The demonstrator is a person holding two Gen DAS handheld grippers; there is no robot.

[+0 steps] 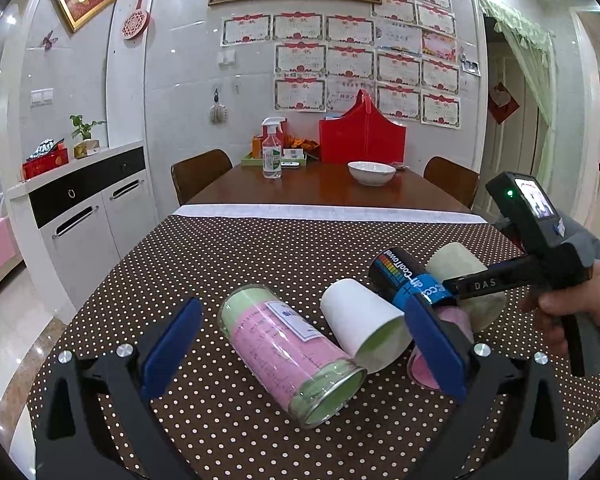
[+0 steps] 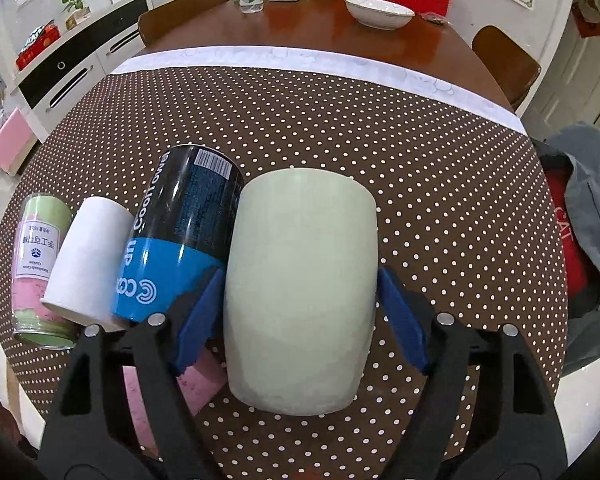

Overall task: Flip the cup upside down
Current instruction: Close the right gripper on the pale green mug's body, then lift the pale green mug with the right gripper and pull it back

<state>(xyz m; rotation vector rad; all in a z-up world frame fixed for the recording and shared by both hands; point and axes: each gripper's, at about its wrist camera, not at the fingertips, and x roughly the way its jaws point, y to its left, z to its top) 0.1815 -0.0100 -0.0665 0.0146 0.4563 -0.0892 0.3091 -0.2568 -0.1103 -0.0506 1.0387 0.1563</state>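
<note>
A pale green cup [image 2: 300, 292] lies on its side between my right gripper's [image 2: 300, 312] blue pads, which are shut on it. It also shows in the left wrist view [image 1: 468, 280] behind the right gripper's arm. Next to it lie a black and blue can [image 2: 180, 232], a white paper cup [image 2: 86, 256] and a clear pink and green jar [image 2: 40, 264], all on their sides. My left gripper [image 1: 300, 352] is open around the jar [image 1: 288, 352] and close to the paper cup [image 1: 364, 324]. A pink cup [image 1: 432, 356] lies behind its right pad.
The brown dotted tablecloth [image 2: 340, 120] covers the near table. Beyond it, a wooden table holds a white bowl [image 1: 371, 172], a spray bottle [image 1: 271, 152] and a red bag [image 1: 362, 132]. Two chairs flank it. A white cabinet [image 1: 84, 208] stands at left.
</note>
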